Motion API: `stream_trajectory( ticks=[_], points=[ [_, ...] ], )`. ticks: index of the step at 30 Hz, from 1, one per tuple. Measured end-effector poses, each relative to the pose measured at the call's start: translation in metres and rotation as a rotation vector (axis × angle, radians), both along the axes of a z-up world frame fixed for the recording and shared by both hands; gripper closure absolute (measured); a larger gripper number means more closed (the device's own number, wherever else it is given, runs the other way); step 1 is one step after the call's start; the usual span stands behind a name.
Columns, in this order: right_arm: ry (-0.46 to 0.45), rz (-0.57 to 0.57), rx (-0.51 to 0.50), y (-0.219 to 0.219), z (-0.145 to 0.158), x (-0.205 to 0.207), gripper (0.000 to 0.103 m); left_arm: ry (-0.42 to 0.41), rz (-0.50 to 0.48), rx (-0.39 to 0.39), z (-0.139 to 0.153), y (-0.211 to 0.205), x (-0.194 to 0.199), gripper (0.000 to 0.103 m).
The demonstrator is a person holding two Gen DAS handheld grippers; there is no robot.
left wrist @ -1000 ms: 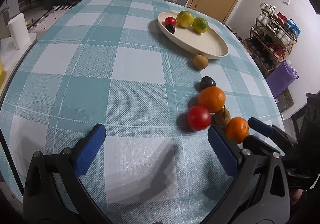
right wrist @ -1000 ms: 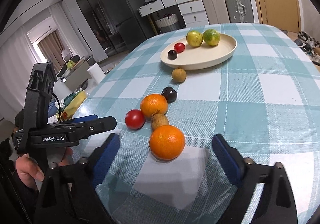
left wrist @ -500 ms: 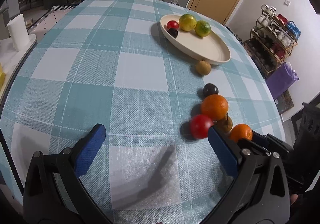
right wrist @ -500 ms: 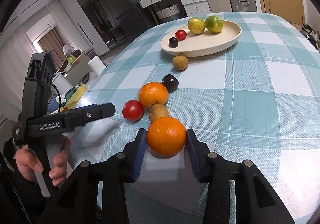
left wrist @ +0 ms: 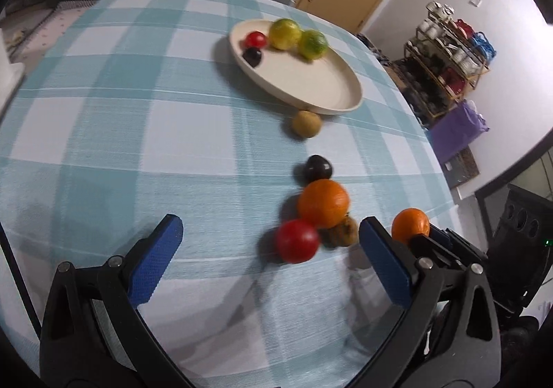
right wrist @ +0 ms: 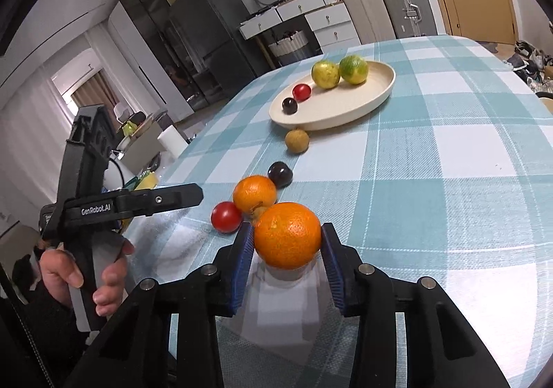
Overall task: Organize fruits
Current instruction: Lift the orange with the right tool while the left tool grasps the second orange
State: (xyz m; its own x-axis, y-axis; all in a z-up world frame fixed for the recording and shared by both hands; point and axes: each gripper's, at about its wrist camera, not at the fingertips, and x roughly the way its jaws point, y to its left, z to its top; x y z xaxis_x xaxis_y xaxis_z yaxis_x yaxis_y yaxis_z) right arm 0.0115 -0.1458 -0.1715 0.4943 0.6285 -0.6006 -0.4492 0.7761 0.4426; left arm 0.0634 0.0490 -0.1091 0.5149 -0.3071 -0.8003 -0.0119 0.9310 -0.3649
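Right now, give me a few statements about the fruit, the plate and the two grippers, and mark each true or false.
1. The right gripper is shut on an orange. True.
2. The left gripper holds the red tomato. False: its jaws are wide open and hold nothing; the tomato lies on the table.
3. Four fruits lie on the plate. True: two yellow-green, one red, one dark.
4. The plate is bare. False: those four fruits sit at one end of it.
5. A second orange is off the plate. True.
6. The brown round fruit is on the plate. False: it sits on the table beside the rim.
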Motion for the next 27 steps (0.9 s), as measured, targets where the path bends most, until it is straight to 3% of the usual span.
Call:
stream_trajectory(
  ticks=[16,19,21,23,27],
  points=[
    [-0.021,-0.014,0.070,-0.025,0.011,0.003,0.063,0.045,-0.092,-0.039,-0.012,-0.033,0.039,0.005],
    [-0.019,-0.011,0.072,-0.026,0.010,0.004,0.063,0.045,-0.112,-0.054,-0.013,-0.036,0.043,0.022],
    [-0.016,-0.010,0.075,-0.026,0.009,0.004,0.063,0.060,-0.133,-0.061,-0.016,-0.039,0.045,0.045],
    [-0.013,-0.012,0.077,-0.028,0.008,0.004,0.063,0.073,-0.160,-0.068,-0.018,-0.042,0.046,0.056],
    [-0.008,-0.015,0.079,-0.030,0.008,0.004,0.063,0.066,-0.184,-0.068,-0.019,-0.046,0.045,0.067]
  ],
)
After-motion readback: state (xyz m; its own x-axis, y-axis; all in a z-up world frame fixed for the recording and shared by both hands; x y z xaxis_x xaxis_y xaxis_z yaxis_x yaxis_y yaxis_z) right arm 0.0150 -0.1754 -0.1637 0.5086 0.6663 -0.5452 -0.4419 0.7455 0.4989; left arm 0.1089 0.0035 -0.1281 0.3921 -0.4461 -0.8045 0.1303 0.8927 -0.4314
